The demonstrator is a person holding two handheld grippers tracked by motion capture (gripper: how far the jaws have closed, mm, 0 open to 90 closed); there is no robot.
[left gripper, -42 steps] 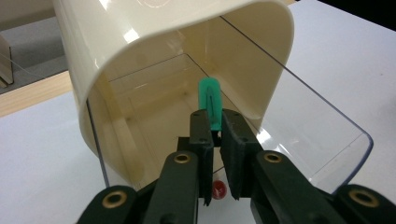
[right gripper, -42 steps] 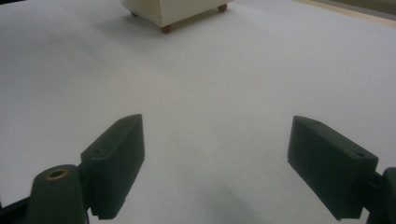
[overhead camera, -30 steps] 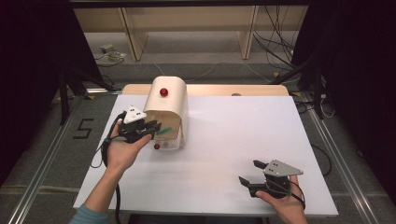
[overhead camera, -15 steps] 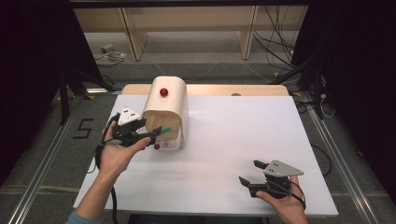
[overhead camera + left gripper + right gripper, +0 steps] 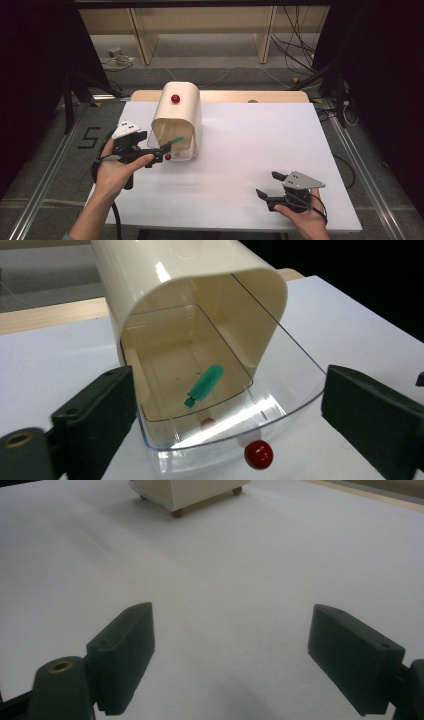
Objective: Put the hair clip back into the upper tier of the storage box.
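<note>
Inside the cream bread box (image 5: 200,300), a green pen (image 5: 205,385) lies loose: light, rigid, slippery; grip mid-barrel. Left claw (image 5: 225,415), just opened, stands wide, empty; right claw (image 5: 245,655) wide.

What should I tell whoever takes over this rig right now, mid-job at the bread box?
Left tool: open, jaws have just been opening, nothing between them; it sits at the mouth of the bread box.
Right tool: open and empty, low over the white table near its front right.
Things: green item lies on the floor inside the box. The clear roll door is open, its red knob down at the front.
Done: the green item appears placed inside and let go.
Left: probably pull the left tool clear, then close the door by its red knob.
</note>
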